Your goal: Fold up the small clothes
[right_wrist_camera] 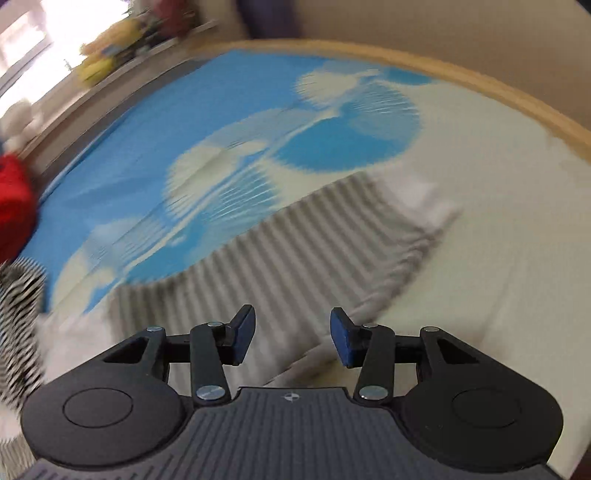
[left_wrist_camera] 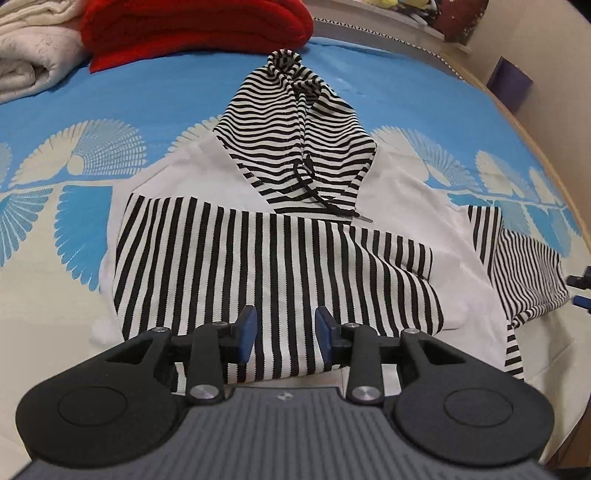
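Lying flat on the bed (left_wrist_camera: 166, 92): hoodie (left_wrist_camera: 280, 258), striped hood (left_wrist_camera: 295, 140) pointing away, a striped sleeve folded across the body. Hovering over its near hem: left gripper (left_wrist_camera: 285, 334), fingers spread, pinching nothing. Hanging over the blurred other sleeve (right_wrist_camera: 295, 258): right gripper (right_wrist_camera: 291, 339), fingers spread, empty. Sitting beyond: red blanket (left_wrist_camera: 195, 29).

Blue leaf-patterned bedspread (left_wrist_camera: 166, 96), red blanket (left_wrist_camera: 195, 29), cream blanket (left_wrist_camera: 33, 48), purple box (left_wrist_camera: 511, 83)

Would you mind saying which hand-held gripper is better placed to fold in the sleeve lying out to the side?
Probably the right hand-held gripper: open, empty, directly over the outstretched sleeve. The left hangs over the hoodie's body.
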`<state>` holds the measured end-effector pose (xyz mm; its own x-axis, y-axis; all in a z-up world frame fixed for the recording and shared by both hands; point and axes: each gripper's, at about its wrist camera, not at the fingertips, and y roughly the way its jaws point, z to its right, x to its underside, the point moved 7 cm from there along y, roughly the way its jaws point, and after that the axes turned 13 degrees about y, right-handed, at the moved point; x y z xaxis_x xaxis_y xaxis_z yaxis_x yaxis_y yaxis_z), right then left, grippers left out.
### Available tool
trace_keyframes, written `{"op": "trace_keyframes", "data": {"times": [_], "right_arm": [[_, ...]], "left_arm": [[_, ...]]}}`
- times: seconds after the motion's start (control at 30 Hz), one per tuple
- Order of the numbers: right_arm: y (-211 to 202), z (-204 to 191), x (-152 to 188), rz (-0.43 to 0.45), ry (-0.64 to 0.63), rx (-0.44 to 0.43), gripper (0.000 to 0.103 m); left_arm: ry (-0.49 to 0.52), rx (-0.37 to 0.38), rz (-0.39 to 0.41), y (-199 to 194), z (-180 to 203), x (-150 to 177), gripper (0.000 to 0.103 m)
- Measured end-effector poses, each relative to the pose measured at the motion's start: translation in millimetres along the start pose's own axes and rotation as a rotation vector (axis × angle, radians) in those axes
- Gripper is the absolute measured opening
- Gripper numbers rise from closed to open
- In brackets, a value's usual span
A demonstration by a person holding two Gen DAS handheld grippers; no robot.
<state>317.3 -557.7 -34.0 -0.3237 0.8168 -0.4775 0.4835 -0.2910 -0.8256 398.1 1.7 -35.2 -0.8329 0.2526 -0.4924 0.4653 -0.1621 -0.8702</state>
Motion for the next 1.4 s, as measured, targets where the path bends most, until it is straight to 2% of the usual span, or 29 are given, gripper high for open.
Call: {"op": "trace_keyframes", "data": {"times": [0.17, 0.3, 0.37, 0.43, 0.5, 0.57, 0.6, 0.67, 0.77, 0.83, 0.9, 0.93, 1.0, 1.13, 1.2, 1.23, 1.27, 1.3, 1.33, 1.4], "right_arm": [[24.1, 43.3, -25.2, 0.029, 0.085, 0.039, 0.047], [49.9, 56.7, -32.2, -0.028, 0.128, -0.008, 0.047], [60.6, 66.8, -32.5, -0.061, 0.193, -0.01, 0.046], [67.4, 74.2, -32.6, -0.069, 0.246, -0.011, 0.047], [70.3, 72.7, -34.0, -0.042, 0.238, -0.027, 0.046], [73.6, 70.4, -36.0, -0.024, 0.238, -0.046, 0.029], [74.9, 70.5, -35.9, -0.026, 0.261, -0.062, 0.006], [68.4, 70.9, -37.8, 0.015, 0.295, -0.068, 0.005], [40.8, 45.6, -42.4, 0.131, 0.215, -0.041, 0.005], [12.1, 11.1, -41.8, 0.227, 0.105, -0.066, 0.005], [-23.8, -37.2, -29.6, 0.331, -0.056, -0.145, 0.005], [-43.7, -67.0, -15.6, 0.365, -0.152, -0.213, 0.004], [-78.5, -115.8, 17.3, 0.382, -0.284, -0.368, 0.005], [-142.4, -199.1, 112.1, 0.287, -0.496, -0.674, 0.005], [-162.1, -228.3, 167.2, 0.131, -0.559, -0.815, 0.007], [-165.2, -238.5, 195.8, 0.019, -0.582, -0.856, 0.01], [-162.7, -246.3, 227.4, -0.136, -0.612, -0.874, 0.015], [-158.3, -248.8, 252.2, -0.255, -0.631, -0.857, 0.022], [-155.6, -247.7, 273.0, -0.326, -0.652, -0.824, 0.022], [-153.6, -243.9, 285.3, -0.34, -0.675, -0.763, 0.026]], "left_arm": [[0.008, -0.017, -0.015, 7.4, -3.4, 0.1, 0.038], [-0.001, -0.018, -0.02, 11.8, -4.0, -3.4, 0.038], [-0.001, -0.014, -0.018, 12.7, -3.6, -5.4, 0.038], [0.0, -0.013, -0.02, 14.5, -2.6, -7.1, 0.038], [0.005, -0.012, -0.022, 16.1, -1.2, -7.3, 0.038], [0.008, -0.013, -0.026, 17.2, -0.6, -7.0, 0.038], [0.009, -0.013, -0.026, 17.1, -1.1, -6.8, 0.038], [0.008, -0.018, -0.023, 15.6, -4.2, -6.4, 0.038], [-0.014, -0.031, -0.015, 11.6, -14.7, -6.8, 0.038], [-0.042, -0.041, -0.008, 8.1, -25.0, -7.1, 0.038], [-0.069, -0.051, -0.002, 4.3, -35.3, -6.9, 0.038], [-0.081, -0.054, 0.003, 1.9, -40.7, -7.0, 0.038], [-0.102, -0.056, 0.012, -3.7, -51.9, -6.9, 0.038], [-0.167, -0.067, 0.028, -15.8, -78.3, -4.5, 0.038], [-0.212, -0.064, 0.039, -21.8, -92.9, -4.2, 0.038], [-0.231, -0.062, 0.043, -24.0, -98.6, -4.2, 0.038], [-0.251, -0.06, 0.046, -26.2, -104.4, -4.4, 0.038], [-0.27, -0.055, 0.052, -28.4, -109.6, -5.1, 0.038], [-0.29, -0.05, 0.058, -30.3, -114.6, -5.8, 0.038], [-0.319, -0.043, 0.063, -33.0, -121.1, -6.7, 0.038]]}}
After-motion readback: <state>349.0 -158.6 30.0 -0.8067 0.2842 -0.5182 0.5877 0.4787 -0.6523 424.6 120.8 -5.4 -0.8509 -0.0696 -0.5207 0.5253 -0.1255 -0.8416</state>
